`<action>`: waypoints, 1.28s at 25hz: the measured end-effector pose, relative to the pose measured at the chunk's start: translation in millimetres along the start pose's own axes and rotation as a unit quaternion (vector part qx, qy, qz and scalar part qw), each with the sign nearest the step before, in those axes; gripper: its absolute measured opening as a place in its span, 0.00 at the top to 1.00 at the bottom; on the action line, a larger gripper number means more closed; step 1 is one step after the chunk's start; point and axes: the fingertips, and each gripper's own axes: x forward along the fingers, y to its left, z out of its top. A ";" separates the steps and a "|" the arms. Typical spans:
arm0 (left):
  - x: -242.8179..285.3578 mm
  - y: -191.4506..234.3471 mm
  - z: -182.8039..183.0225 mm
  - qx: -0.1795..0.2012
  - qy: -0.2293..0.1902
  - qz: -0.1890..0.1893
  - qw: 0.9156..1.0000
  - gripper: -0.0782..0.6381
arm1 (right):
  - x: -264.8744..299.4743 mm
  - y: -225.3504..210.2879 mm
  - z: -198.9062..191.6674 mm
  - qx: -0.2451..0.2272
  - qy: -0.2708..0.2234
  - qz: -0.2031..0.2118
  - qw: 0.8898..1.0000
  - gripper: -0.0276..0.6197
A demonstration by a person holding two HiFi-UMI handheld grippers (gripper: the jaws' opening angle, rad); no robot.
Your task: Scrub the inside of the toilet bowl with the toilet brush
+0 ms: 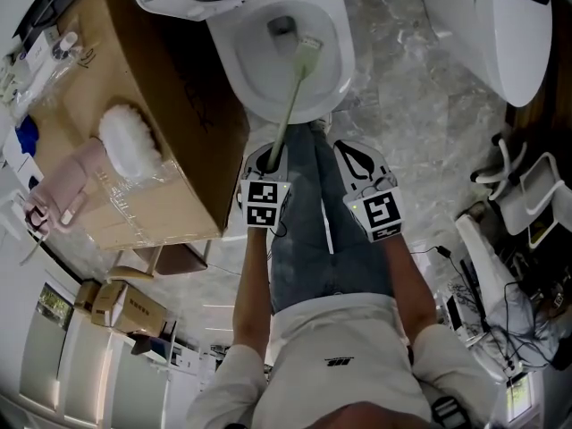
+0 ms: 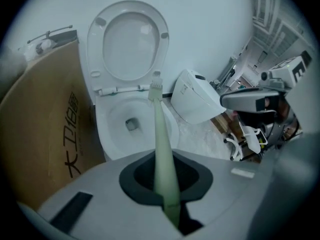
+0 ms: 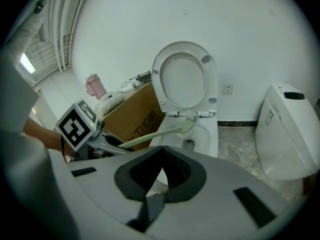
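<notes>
The left hand-held gripper (image 2: 167,184) pinches the pale green toilet brush (image 1: 290,96) by its handle, the bristle head inside the open toilet bowl (image 1: 241,88) near the drain. Scrubbing looks barely begun, with the walls still to cover. The right hand-held gripper (image 3: 157,176) hangs pressed together, empty. A cardboard box (image 1: 170,114) crowds the bowl's left side; another toilet (image 1: 487,25) stands to the right.

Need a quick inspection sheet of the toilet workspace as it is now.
Surface: grey marbled floor.
Job's things: toilet bowl, seat raised; toilet brush head inside the bowl.
Clutter: cardboard box beside the bowl, white fluffy duster and pink item on it.
Grippers: left gripper shut on the brush handle; right gripper shut, empty.
Cables: dark cables on the floor at the person's right.
Surroundings: second toilet, white wall.
</notes>
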 end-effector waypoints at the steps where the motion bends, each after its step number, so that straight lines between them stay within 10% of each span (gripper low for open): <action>1: 4.8 1.4 -5.2 -0.002 0.011 0.000 1.000 0.86 | 1.0 -0.7 -1.6 0.002 0.001 0.000 1.000 0.97; 32: 92.7 11.6 -67.2 -0.054 0.221 -0.038 0.973 0.86 | 4.4 -5.3 -16.1 0.026 0.014 -0.006 1.000 0.97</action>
